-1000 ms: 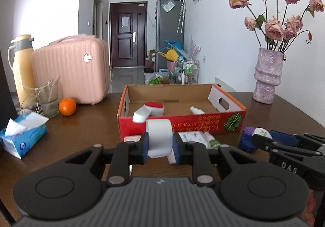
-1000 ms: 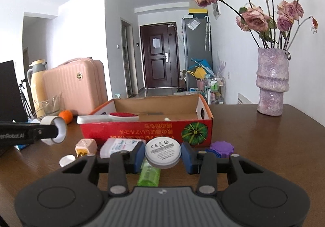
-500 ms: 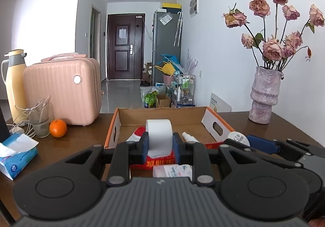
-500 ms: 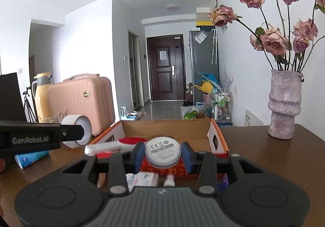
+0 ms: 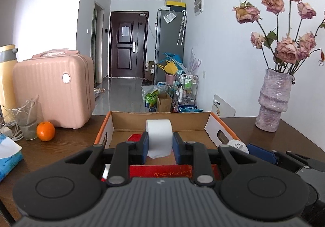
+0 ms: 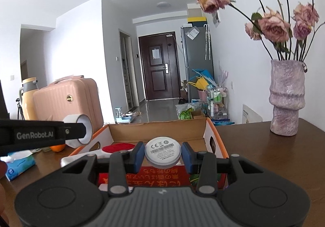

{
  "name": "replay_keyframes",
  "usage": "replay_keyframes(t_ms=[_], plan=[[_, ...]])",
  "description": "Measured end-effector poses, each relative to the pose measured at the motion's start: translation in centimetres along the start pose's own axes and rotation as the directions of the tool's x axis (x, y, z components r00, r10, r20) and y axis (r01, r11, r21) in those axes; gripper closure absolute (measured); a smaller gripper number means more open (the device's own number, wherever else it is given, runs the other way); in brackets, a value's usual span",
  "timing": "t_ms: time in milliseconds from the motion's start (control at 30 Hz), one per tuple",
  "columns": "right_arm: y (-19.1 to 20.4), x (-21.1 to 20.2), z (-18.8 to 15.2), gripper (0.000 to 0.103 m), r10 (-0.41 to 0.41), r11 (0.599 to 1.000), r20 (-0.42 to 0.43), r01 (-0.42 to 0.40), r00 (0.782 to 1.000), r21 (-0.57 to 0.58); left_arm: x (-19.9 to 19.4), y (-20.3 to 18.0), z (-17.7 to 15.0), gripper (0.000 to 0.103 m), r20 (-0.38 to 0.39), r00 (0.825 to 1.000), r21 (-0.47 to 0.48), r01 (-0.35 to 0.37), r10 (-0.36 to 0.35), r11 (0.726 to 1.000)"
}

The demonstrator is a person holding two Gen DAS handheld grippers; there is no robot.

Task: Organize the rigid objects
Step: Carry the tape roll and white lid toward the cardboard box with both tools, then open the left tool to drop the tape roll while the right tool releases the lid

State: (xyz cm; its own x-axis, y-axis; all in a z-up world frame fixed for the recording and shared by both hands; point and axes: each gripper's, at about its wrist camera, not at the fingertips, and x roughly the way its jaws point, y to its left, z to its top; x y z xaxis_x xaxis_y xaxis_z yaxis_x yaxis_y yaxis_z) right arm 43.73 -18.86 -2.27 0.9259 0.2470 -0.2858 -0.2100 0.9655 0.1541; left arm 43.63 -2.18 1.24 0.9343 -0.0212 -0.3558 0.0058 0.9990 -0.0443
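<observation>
Left wrist view shows your left gripper (image 5: 159, 149) jaws clamped across the light, stiff tape roll (image 5: 159, 137), while your right gripper (image 6: 162, 157) pinches the slick white puck (image 6: 163, 152) by its rim.

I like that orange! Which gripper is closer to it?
Left. The left gripper with the tape roll is on the orange's side; the right gripper is farther away.
</observation>
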Motion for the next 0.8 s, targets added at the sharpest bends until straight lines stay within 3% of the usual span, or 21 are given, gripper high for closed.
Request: replay_keyframes(t_ms=[800], plan=[[-2.8,11.2,1.0,0.064,-0.039,0.999,-0.122,0.040,0.992,0.004,12.9,-0.5,0.6,0.078,-0.135,0.991,-0.005,0.002,-0.003,1.000]])
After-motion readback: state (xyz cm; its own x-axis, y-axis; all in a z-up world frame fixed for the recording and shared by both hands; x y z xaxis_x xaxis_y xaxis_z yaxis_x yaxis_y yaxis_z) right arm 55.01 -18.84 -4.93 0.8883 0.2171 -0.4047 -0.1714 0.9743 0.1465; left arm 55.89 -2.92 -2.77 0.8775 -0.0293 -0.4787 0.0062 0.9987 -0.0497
